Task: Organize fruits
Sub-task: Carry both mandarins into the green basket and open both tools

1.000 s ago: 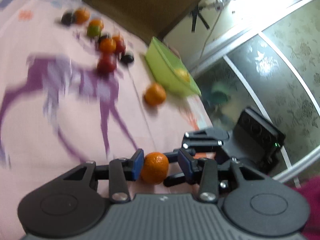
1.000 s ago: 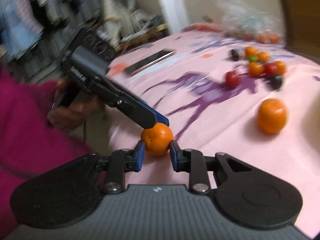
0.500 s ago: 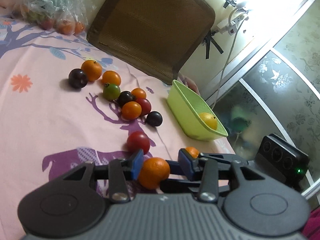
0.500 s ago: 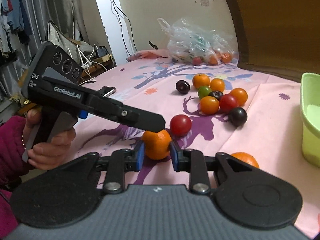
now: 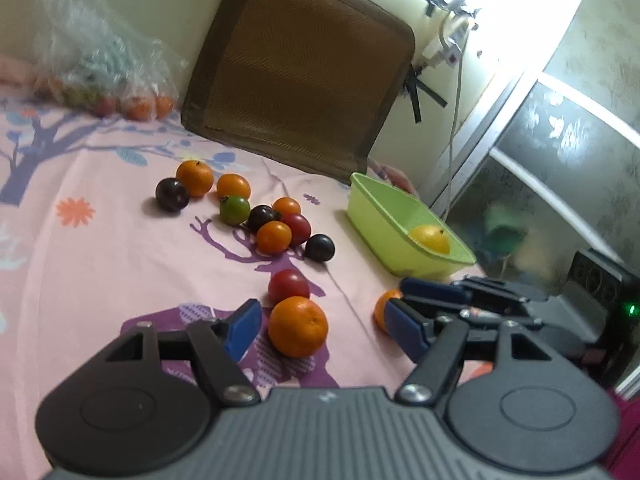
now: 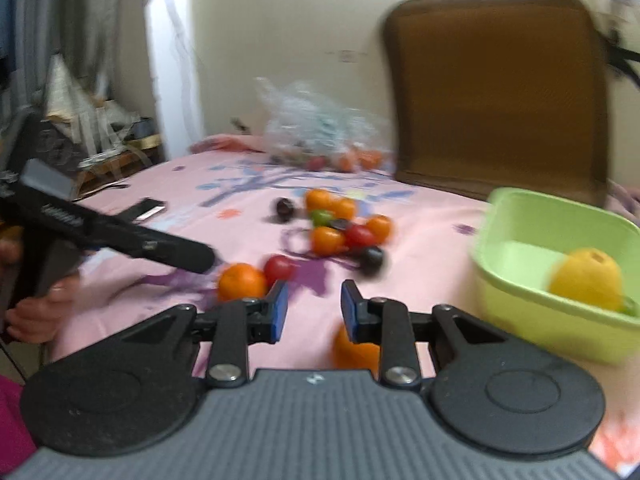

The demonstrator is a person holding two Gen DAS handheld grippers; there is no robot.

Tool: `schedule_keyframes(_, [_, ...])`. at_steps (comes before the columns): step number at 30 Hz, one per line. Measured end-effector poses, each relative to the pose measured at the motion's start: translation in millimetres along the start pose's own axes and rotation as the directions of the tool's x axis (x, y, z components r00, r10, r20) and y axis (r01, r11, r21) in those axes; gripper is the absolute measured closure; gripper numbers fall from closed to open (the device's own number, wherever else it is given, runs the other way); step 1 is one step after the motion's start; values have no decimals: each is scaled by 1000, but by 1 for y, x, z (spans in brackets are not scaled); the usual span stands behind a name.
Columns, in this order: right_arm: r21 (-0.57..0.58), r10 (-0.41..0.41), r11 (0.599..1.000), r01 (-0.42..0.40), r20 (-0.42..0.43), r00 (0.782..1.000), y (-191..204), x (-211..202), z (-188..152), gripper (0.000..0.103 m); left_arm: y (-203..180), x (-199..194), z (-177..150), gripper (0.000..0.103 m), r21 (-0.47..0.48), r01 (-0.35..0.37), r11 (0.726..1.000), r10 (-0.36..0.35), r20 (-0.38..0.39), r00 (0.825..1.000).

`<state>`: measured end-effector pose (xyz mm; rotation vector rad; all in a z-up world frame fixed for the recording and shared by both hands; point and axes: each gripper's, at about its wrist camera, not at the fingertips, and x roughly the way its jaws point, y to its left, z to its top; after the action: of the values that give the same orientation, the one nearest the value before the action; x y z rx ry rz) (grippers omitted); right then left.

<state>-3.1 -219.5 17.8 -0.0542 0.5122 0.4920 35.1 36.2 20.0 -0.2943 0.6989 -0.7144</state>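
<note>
Both tongs released: left gripper (image 5: 324, 328) spread around a loose orange (image 5: 298, 332) on the pink cloth (image 5: 100, 272), right gripper (image 6: 312, 312) empty over a second orange (image 6: 354, 350). Centre pads on widest part, squeeze gently, then carry to green basket (image 6: 520, 300)

Fruit cluster (image 5: 260, 216) mid-cloth (image 5: 100, 264); tub (image 5: 384, 224) right of it, one fruit (image 5: 430, 238) inside; bag (image 5: 100, 76) far left; cushion (image 5: 296, 68) behind
</note>
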Motion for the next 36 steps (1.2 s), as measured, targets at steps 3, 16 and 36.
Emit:
schedule_keyframes(3, [-9,-78,997,78,4,997,-3,-7,-8,56,-6,12,0,34,42,-42,998,43,-28,999])
schedule_keyframes(16, [-122,-136,984,132,-22,991,13,6,-24,61,-19,19,-8,66,76,-28,997,34,-69,997])
schedule_keyframes(36, [46,-473,880,472,163,866,-49,-7,3,58,-92,201,108,61,91,175,980,-159,-157,975])
